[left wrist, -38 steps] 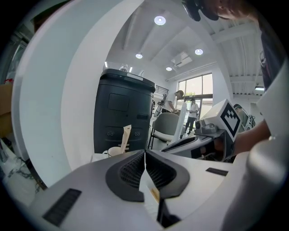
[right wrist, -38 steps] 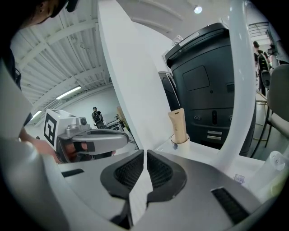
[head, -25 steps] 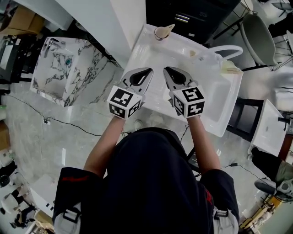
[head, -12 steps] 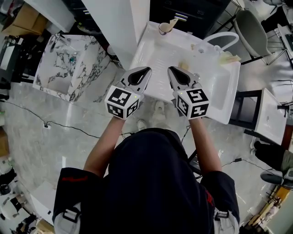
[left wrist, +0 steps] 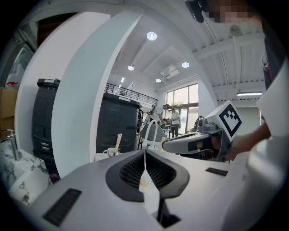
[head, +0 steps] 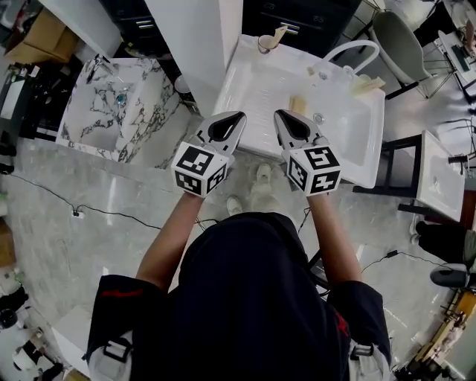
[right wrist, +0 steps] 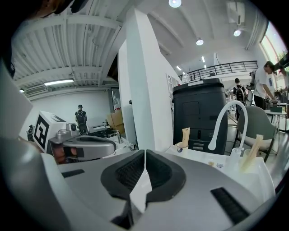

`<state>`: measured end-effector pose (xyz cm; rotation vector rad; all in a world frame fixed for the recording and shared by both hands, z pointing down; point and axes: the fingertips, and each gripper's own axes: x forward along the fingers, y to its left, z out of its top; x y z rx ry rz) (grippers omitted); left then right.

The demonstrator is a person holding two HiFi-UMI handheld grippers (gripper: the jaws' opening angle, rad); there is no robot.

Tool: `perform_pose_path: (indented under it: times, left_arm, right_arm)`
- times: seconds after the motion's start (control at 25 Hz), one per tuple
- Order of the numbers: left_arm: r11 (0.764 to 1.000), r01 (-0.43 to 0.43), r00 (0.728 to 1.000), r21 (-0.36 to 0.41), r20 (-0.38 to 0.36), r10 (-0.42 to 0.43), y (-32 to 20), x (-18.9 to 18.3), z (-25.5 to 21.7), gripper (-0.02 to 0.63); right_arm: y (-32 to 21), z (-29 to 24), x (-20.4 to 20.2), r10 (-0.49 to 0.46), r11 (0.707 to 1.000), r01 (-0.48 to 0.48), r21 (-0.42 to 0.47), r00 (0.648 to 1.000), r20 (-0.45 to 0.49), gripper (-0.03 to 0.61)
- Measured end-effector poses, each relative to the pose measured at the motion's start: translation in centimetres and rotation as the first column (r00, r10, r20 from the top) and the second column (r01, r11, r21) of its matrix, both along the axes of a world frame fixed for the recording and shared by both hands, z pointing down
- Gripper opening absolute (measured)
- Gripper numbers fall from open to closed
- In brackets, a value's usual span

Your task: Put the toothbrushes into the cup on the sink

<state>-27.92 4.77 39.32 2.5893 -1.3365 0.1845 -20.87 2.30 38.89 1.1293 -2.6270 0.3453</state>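
Note:
A white sink (head: 245, 71) stands ahead of me. On its far left corner sits a small cup (head: 264, 45) with a beige toothbrush (head: 279, 34) leaning in it. The same cup (right wrist: 181, 146) and toothbrush (right wrist: 185, 134) show in the right gripper view. One beige piece (head: 298, 104) lies in the basin, and another (head: 370, 83) rests on the far right rim. My left gripper (head: 236, 117) hangs shut and empty over the near rim. My right gripper (head: 279, 115) hangs beside it, its jaws closing the last bit with nothing between them.
A curved white faucet (head: 349, 48) arches over the sink's far right side. A marbled basin (head: 111, 111) stands to the left, beyond a white pillar (head: 193, 45). A dark cabinet (head: 312, 18) is behind the sink, and a white stand (head: 439, 178) is at the right.
Both grippers have drawn back from over the basin to its near rim. The sink now sits farther up in the head view. Both grippers stay empty.

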Motion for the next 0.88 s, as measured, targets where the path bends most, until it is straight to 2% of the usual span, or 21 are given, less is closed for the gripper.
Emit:
perform_pose_path:
  times: [0.4,0.88]
  left_arm:
    - [0.999,-0.036,0.999,0.029,-0.018,0.037,0.3,1.4,-1.3,0.018]
    - [1.0,-0.015,0.999,0.027,-0.03,0.015,-0.1,5.8,-2.4,0.019]
  right_arm:
    - [1.1,-1.8,0.7,0.044,0.998,-0.044,0.038,0.999,-0.002,0.037]
    - [1.4,-2.8,5.2,0.036,0.998,-0.036,0.045,0.999,0.008,0.035]
